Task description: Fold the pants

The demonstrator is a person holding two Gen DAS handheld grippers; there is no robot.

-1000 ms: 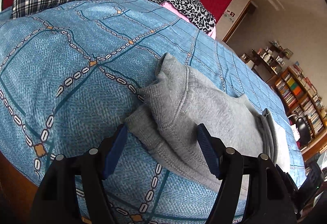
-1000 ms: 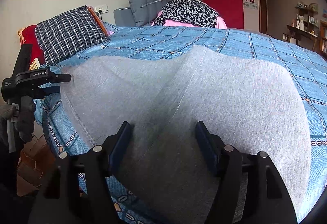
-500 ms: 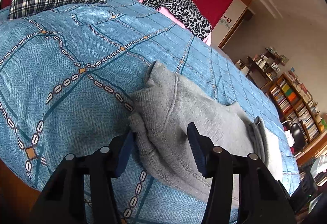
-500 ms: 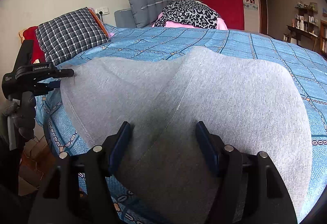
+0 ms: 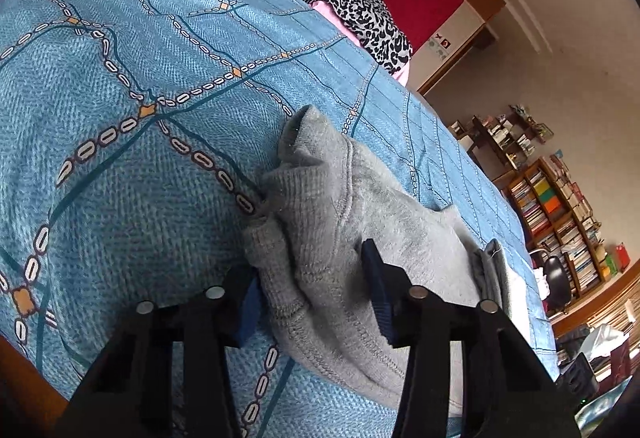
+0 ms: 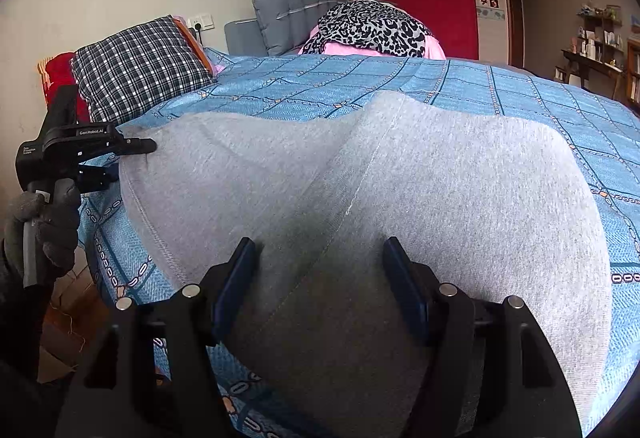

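one pair of grey pants [image 6: 400, 198] lies folded; cuffs bunched

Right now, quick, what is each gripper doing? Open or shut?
Left gripper: open, fingers either side of the bunched end of the gray pants, not squeezing.
Right gripper: open over the pants, holding nothing.

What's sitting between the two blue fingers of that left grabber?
In the left wrist view, the bunched cuff end of the grey pants lies between the open left gripper's fingers, on the blue bedspread.
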